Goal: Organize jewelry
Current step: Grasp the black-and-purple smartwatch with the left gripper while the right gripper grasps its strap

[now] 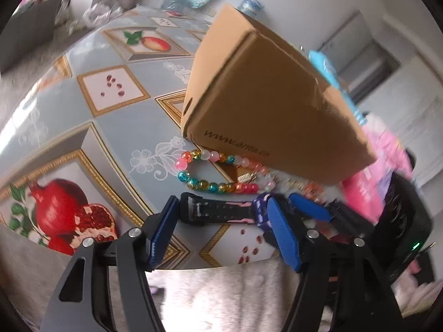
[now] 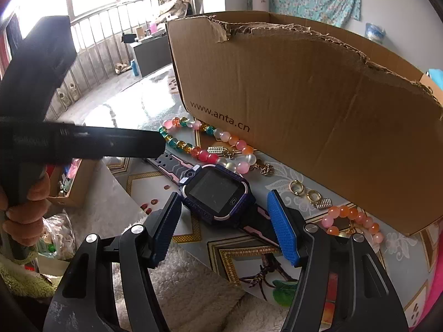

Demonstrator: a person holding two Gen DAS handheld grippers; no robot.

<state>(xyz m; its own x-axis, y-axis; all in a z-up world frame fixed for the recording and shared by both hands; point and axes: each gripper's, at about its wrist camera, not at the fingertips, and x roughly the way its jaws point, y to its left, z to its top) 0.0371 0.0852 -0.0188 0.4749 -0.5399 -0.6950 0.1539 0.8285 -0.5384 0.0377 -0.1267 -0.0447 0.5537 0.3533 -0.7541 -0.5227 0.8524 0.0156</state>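
A purple and black kids' smartwatch (image 2: 214, 195) lies face up on the table in front of an open cardboard box (image 2: 304, 105). My right gripper (image 2: 224, 194) is open, its blue pads on either side of the watch case, with a gap at the right pad. In the left wrist view my left gripper (image 1: 223, 202) is open around the watch's black and pink strap (image 1: 218, 213), pads near both ends. The right tool's blue finger (image 1: 310, 207) shows just beyond. A multicoloured bead bracelet (image 1: 210, 185) lies between the watch and the box (image 1: 271, 105).
Two gold rings (image 2: 296, 186), small gold charms (image 2: 216, 149) and an orange-pink bead bracelet (image 2: 357, 218) lie along the box's front. The fruit-patterned tablecloth (image 1: 110, 127) ends at a near edge under my fingers, with white fluffy fabric (image 2: 180, 276) below. A hand (image 2: 25, 204) grips the left tool.
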